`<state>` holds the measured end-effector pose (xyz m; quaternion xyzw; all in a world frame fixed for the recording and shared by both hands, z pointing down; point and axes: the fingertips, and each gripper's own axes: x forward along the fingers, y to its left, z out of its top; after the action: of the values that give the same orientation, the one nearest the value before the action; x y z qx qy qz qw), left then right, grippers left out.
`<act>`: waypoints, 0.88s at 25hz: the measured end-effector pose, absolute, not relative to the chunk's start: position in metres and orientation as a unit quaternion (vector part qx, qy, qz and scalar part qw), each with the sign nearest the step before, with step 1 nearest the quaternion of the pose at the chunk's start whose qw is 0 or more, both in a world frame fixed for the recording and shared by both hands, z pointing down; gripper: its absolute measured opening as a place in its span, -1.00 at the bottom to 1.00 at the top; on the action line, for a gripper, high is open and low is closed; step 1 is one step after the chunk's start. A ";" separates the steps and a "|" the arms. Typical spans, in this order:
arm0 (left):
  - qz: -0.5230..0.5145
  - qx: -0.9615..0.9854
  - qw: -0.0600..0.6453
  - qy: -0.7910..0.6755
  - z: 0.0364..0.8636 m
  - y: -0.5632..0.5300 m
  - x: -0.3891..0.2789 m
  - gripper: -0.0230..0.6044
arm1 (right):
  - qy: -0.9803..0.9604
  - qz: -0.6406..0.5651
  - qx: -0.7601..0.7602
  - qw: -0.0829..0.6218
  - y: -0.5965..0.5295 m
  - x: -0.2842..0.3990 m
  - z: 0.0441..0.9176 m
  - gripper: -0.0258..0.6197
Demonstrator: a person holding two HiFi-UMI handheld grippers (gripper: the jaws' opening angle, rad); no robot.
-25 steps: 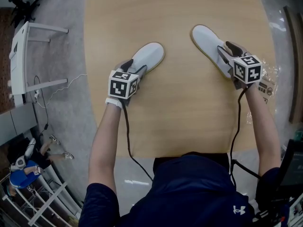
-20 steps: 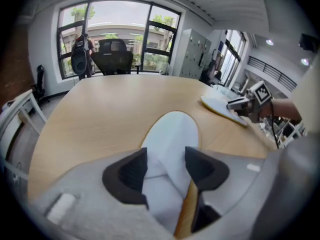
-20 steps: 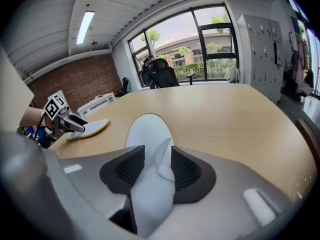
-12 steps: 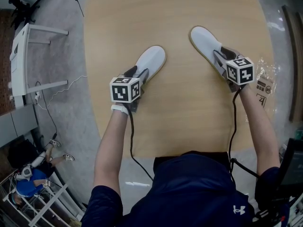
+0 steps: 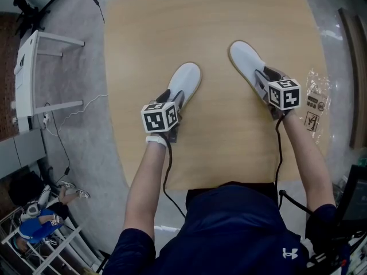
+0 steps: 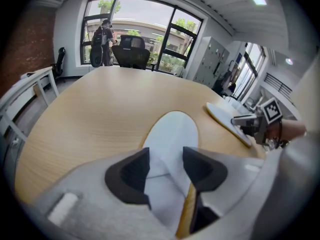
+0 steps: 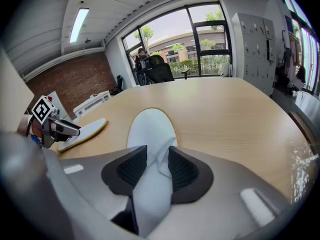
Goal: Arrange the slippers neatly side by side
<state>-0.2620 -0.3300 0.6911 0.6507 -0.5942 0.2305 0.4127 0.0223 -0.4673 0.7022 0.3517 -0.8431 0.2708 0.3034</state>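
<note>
Head view and both gripper views of a two-slipper arrangement on a wooden table [image 5: 218,16]. The left slipper [image 5: 186,76] (white upper, tan sole edge) lies left of the table's middle, its toe pointing away from the person and angled toward the table's centre line. The right slipper [image 5: 245,59] lies on the table's right half, farther from the near edge, with its toe angled back toward the centre line. The two toes therefore converge but remain well apart. The left gripper [image 6: 166,159] is at the heel end of the left slipper. Its jaws are closing on the white upper, which fills the fairly wide gap between the dark pads. The right gripper [image 7: 157,164] has its jaws drawn closer together and pinches a raised fold of the right slipper's upper between its pads. A clear plastic bag [image 5: 314,99] with printed marks lies at the table's right edge, just beside the right gripper's marker cube.
</note>
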 end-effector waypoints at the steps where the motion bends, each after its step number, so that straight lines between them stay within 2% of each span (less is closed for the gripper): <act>1: 0.226 0.647 0.415 -0.598 0.692 -0.327 -0.261 -0.26 | -0.842 0.275 0.354 0.301 -0.464 0.023 0.703 -0.48; 14: 0.143 0.605 0.468 -0.628 0.699 -0.295 -0.234 -0.38 | -0.823 0.317 0.378 0.281 -0.417 0.033 0.708 -0.51; 22: 0.100 0.571 0.489 -0.652 0.697 -0.279 -0.229 -0.41 | -0.794 0.371 0.416 0.245 -0.401 0.042 0.706 -0.54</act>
<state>-0.2286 -0.2793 0.6967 0.5709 -0.6517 0.1001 0.4892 0.0419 -0.4006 0.7056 0.4160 -0.7935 0.3708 0.2446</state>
